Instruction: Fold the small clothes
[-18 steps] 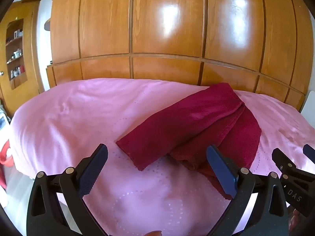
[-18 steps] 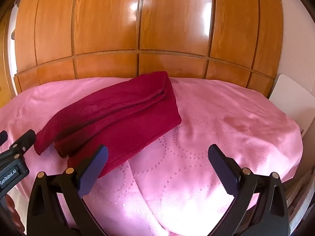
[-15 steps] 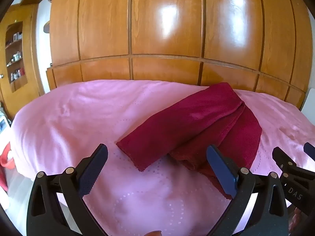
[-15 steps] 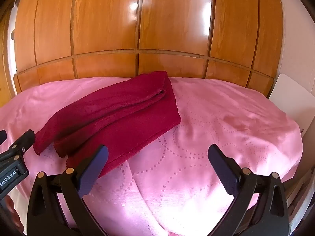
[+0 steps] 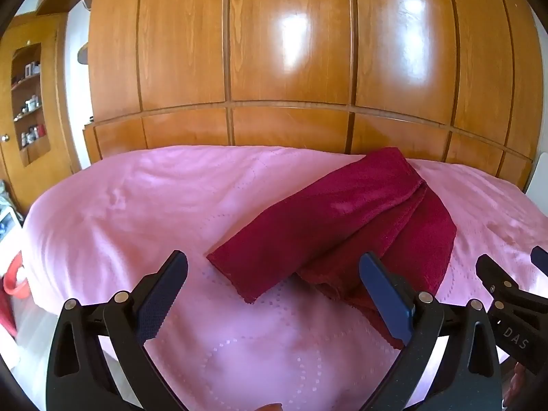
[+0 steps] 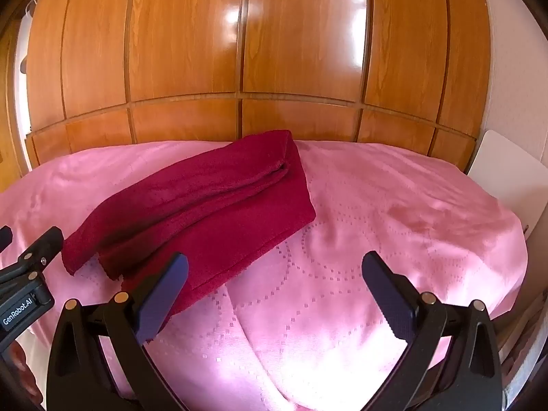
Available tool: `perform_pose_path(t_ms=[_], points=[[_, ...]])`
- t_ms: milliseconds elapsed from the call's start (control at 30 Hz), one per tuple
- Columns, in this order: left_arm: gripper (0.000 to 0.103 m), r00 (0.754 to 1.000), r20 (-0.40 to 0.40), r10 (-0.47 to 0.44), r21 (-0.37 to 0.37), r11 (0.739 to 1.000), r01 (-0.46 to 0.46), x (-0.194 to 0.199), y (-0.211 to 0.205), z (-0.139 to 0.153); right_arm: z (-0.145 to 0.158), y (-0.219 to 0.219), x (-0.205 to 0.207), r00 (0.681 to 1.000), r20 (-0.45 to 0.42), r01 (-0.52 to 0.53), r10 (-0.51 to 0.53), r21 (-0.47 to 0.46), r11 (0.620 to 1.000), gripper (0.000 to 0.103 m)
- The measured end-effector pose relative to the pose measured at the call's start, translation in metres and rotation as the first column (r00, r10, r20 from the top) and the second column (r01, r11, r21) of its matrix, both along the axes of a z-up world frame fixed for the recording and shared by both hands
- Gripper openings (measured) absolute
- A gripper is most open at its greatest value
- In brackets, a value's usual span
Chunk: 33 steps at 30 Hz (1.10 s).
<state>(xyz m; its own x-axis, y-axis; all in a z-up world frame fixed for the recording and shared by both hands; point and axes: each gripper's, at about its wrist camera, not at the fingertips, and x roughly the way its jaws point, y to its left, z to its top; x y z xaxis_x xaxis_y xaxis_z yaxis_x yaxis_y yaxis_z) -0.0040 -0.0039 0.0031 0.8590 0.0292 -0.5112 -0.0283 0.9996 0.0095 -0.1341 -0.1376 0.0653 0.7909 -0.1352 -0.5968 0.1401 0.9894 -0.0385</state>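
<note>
A dark red cloth lies folded lengthwise in layers on the pink bedspread, running from near left to far right. It also shows in the right wrist view. My left gripper is open and empty, held above the cloth's near end. My right gripper is open and empty, to the right of the cloth's near edge. Each gripper shows at the edge of the other's view: the right gripper and the left gripper.
A glossy wooden wardrobe stands right behind the bed. A shelf niche with small items is at the far left. A white board leans at the bed's right side. A red object sits low left.
Both grippers have drifted very slightly; the cloth lies unchanged and both stay open.
</note>
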Motion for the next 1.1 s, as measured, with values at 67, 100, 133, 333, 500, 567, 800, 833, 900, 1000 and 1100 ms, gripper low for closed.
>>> perform_pose_path(t_ms=[67, 100, 133, 333, 500, 567, 800, 833, 900, 1000, 1100], points=[[0.099, 1.0, 0.004, -0.001, 0.001, 1.0, 0.001, -0.0015, 0.0019, 0.0003, 0.0023, 0.0002, 0.0007, 1.0, 0.001, 0.0, 0.0, -0.001, 1.0, 0.101], [0.099, 1.0, 0.007, -0.002, 0.004, 1.0, 0.002, -0.0021, 0.0019, 0.0008, 0.0024, 0.0002, 0.0006, 1.0, 0.003, 0.0, 0.0, -0.001, 1.0, 0.101], [0.1, 1.0, 0.008, -0.005, 0.006, 1.0, 0.005, -0.0014, 0.0025, 0.002, 0.0028, 0.0002, 0.0, 1.0, 0.004, 0.001, -0.001, -0.001, 1.0, 0.101], [0.099, 1.0, 0.012, -0.004, 0.012, 1.0, 0.004, -0.0021, 0.0042, 0.0036, 0.0032, -0.0003, -0.0007, 1.0, 0.005, 0.001, -0.001, 0.001, 1.0, 0.101], [0.099, 1.0, 0.012, -0.003, 0.013, 1.0, 0.003, -0.0019, 0.0038, 0.0034, 0.0017, -0.0002, -0.0009, 1.0, 0.003, 0.002, -0.002, 0.002, 1.0, 0.101], [0.099, 1.0, 0.007, -0.005, 0.015, 1.0, 0.005, -0.0016, 0.0055, 0.0034, 0.0016, -0.0001, -0.0011, 1.0, 0.001, 0.001, -0.001, 0.002, 1.0, 0.101], [0.1, 1.0, 0.003, 0.0, 0.018, 1.0, 0.0, -0.0013, 0.0047, 0.003, 0.0004, -0.0002, -0.0004, 1.0, -0.005, -0.003, 0.003, 0.006, 1.0, 0.101], [0.099, 1.0, 0.002, 0.002, 0.017, 1.0, -0.002, -0.0011, 0.0053, 0.003, -0.0004, -0.0002, -0.0009, 1.0, -0.006, -0.003, 0.003, 0.008, 1.0, 0.101], [0.099, 1.0, -0.002, 0.003, 0.018, 1.0, -0.002, -0.0002, 0.005, 0.0021, -0.001, -0.0003, -0.001, 1.0, -0.007, -0.005, 0.005, 0.009, 1.0, 0.101], [0.099, 1.0, -0.004, 0.003, 0.021, 1.0, -0.003, 0.0002, 0.0047, 0.0015, -0.0021, -0.0004, -0.0008, 1.0, -0.011, -0.006, 0.006, 0.011, 1.0, 0.101], [0.099, 1.0, -0.008, 0.004, 0.023, 1.0, -0.004, 0.0014, 0.0052, 0.0011, -0.003, -0.0005, 0.0005, 1.0, -0.015, -0.006, 0.006, 0.01, 1.0, 0.101]])
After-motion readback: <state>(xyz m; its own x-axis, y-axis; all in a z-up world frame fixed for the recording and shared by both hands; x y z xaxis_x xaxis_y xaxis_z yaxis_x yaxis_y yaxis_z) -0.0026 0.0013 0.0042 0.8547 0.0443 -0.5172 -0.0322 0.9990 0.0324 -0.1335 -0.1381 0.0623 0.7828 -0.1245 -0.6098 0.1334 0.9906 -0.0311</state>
